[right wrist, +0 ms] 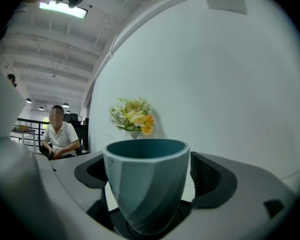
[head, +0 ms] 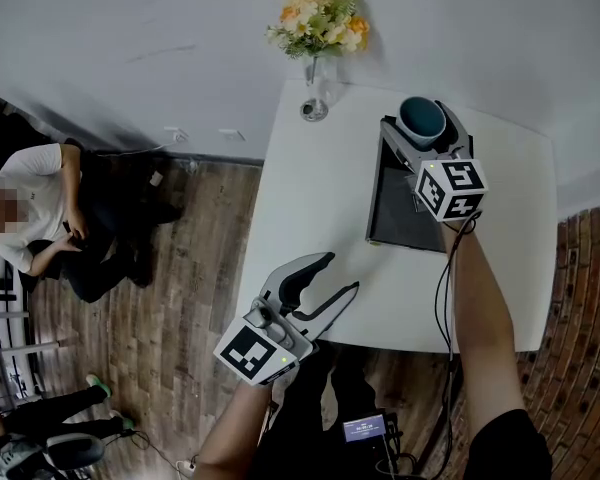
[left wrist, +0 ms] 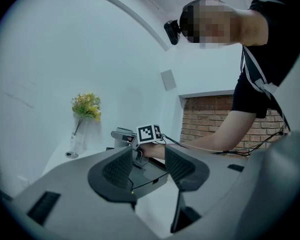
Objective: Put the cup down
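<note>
A teal cup stands upright at the far end of a dark grey tray on the white table. My right gripper reaches around it from the near side. In the right gripper view the cup fills the space between the jaws, and a sliver of light shows between its wall and the right pad, so the right gripper is open around it. My left gripper hovers open and empty over the table's near left edge. The left gripper faces the tray.
A glass vase of yellow and orange flowers stands at the table's far edge by the white wall. A person sits to the left on the wooden floor side. A cable runs along my right arm.
</note>
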Demonstrator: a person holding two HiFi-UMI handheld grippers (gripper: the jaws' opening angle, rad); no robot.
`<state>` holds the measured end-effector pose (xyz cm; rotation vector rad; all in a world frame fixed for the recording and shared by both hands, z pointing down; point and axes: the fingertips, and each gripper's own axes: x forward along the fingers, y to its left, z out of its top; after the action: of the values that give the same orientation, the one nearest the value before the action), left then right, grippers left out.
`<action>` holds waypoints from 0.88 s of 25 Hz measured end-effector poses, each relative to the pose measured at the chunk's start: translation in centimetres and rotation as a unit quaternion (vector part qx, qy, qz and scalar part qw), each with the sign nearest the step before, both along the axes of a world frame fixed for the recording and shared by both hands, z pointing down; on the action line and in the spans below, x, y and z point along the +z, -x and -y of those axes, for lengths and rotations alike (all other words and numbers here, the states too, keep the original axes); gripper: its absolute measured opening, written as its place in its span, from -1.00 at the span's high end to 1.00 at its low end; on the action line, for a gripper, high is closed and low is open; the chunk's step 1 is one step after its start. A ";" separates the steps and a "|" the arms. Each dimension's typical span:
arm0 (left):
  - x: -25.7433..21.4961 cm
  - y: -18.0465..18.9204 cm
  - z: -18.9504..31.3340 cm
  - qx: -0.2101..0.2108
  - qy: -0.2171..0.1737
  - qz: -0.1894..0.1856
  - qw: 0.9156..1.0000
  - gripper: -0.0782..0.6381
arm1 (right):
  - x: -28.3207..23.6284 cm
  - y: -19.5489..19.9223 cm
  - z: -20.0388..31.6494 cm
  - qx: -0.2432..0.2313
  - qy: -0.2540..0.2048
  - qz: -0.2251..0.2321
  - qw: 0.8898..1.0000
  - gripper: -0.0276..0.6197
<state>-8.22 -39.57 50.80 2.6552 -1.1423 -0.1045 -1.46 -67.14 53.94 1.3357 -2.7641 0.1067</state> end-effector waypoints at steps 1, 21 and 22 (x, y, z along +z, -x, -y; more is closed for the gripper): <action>-0.1 0.0 0.0 0.000 -0.001 0.000 1.000 0.24 | -0.1 -0.1 0.0 0.000 0.000 -0.002 1.000 -0.53; -1.0 -0.8 -0.5 0.006 -0.001 0.026 1.000 0.24 | -1.7 -4.4 -4.9 0.007 0.022 -0.001 1.000 -0.52; -1.2 -0.9 -0.6 0.006 -0.001 0.026 1.000 0.24 | -1.8 -4.5 -5.2 0.003 0.024 -0.002 1.000 -0.52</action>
<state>-7.29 -39.01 49.64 2.6815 -1.1424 -0.0364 3.00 -61.91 52.11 1.3331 -2.7363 0.1689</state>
